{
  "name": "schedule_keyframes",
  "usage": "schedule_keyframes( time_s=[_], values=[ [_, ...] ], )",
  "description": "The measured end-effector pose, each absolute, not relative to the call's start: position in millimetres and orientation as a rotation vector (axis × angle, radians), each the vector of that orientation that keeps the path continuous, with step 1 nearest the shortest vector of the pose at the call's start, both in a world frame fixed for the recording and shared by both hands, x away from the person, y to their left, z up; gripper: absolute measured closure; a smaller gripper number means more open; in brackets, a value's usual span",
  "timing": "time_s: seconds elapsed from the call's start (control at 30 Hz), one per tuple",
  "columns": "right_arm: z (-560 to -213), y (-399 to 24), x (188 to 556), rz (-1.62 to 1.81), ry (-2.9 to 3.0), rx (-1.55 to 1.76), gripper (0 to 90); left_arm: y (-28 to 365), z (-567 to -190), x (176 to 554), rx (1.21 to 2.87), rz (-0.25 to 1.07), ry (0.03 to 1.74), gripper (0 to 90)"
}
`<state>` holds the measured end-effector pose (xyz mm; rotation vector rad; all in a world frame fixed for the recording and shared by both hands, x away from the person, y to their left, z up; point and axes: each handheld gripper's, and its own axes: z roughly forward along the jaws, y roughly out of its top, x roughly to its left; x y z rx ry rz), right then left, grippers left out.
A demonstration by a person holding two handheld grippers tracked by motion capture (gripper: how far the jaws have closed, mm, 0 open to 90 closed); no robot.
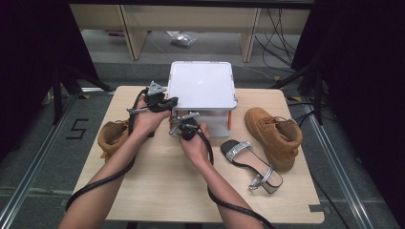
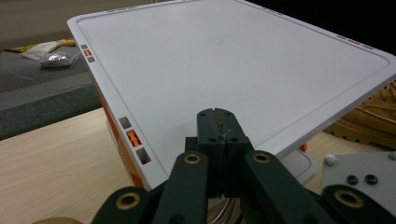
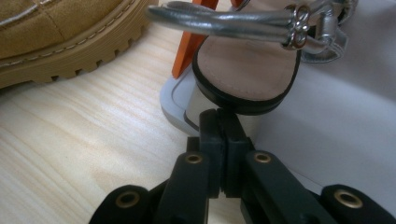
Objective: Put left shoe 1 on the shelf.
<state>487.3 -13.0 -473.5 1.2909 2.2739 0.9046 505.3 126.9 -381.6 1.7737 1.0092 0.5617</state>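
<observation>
White storage box [image 1: 202, 93] with orange latches stands just ahead of both grippers, its flat lid filling the space beyond the left gripper [image 2: 218, 123], whose jaws are clenched on nothing at the lid's near edge. The right gripper [image 3: 219, 122] – also clenched, empty – sits low at the box's front. Right of it lies a silver-strapped sandal [image 1: 251, 165], then a tan boot [image 1: 275, 135]; another tan boot [image 1: 112, 136] is half hidden behind the left forearm.

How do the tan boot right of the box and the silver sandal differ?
The tan boot is a closed, laced ankle boot with a thick lugged sole; the silver sandal is open, with thin metallic straps and a block heel. The boot is bulkier and taller. Both stand upright on the table, right of the white box.
</observation>
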Motion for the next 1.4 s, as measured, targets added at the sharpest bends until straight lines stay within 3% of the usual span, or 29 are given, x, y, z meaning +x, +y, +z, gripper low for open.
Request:
schedule_keyframes(
  time_s=[0.53,1.13,1.4],
  values=[
    [-479,-12,490,0.929,2.278,1.259,86.5,126,-382,505,1.768,0.560,1.011,89.1],
    [-476,-20,492,0.908,2.254,1.249,88.4,127,-382,505,1.771,0.566,1.012,89.1],
    [-468,-27,478,0.922,2.279,1.219,82.7,126,-382,505,1.769,0.564,1.013,89.1]
  ],
)
